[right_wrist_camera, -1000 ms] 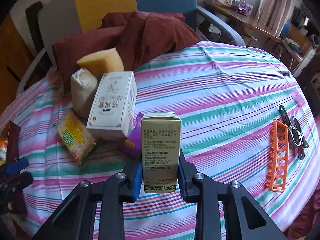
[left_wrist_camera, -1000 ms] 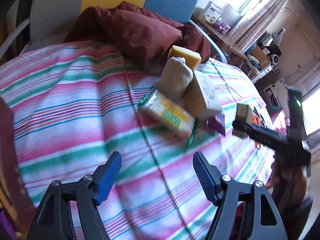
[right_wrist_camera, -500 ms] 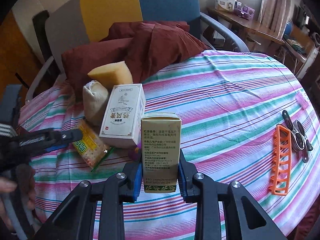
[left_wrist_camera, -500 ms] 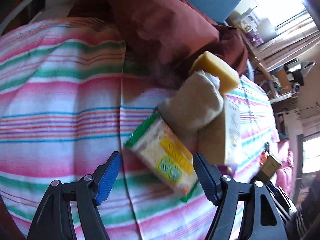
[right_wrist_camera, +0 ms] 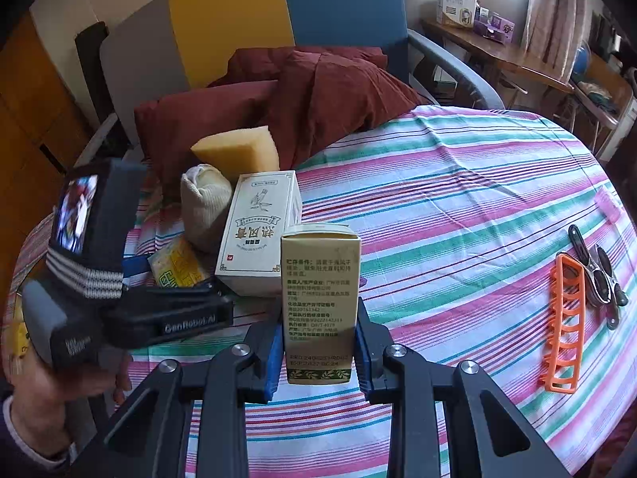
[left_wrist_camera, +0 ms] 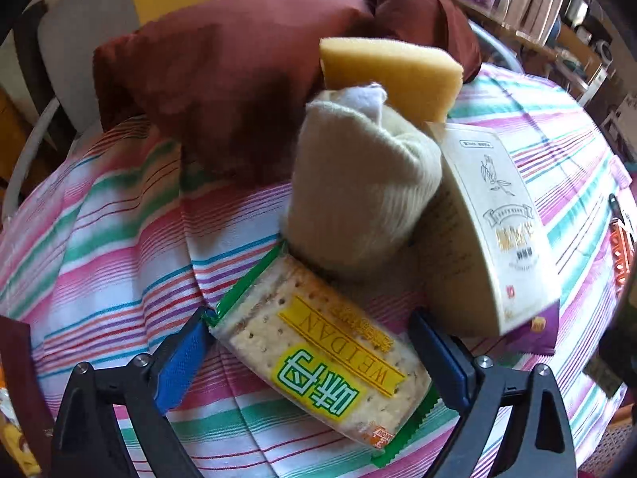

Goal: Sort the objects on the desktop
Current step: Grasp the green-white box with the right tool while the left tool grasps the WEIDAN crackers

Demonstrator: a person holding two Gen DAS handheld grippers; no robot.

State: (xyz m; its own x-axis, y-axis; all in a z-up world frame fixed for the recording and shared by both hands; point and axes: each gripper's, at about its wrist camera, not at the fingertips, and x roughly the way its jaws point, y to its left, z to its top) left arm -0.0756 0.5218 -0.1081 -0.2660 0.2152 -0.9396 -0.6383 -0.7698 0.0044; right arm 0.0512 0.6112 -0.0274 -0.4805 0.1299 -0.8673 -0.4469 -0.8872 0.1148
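A cracker packet [left_wrist_camera: 318, 354] with a green edge and a yellow label lies on the striped tablecloth [left_wrist_camera: 111, 247]. My left gripper [left_wrist_camera: 314, 334] points down over it. Its jaws are opening and stand wide, with a blue pad on either side of the packet and neither pressing on it. Behind the packet sit a cream cloth pouch [left_wrist_camera: 358, 199], a yellow sponge [left_wrist_camera: 394, 75] and a white printed box [left_wrist_camera: 489, 231]. My right gripper [right_wrist_camera: 318, 334] is shut on a small tan box [right_wrist_camera: 318, 279], held upright above the cloth.
A maroon cushion [right_wrist_camera: 302, 95] lies at the table's far edge, against chairs. A purple packet [left_wrist_camera: 533, 334] pokes out from under the white box. An orange plastic rack [right_wrist_camera: 563, 322] and metal clips [right_wrist_camera: 601, 275] lie at the right. A hand [right_wrist_camera: 59, 394] holds the left gripper.
The left gripper has come in and down onto the cracker packet, and its jaws have spread wider. The right gripper has stayed put with the tan box.
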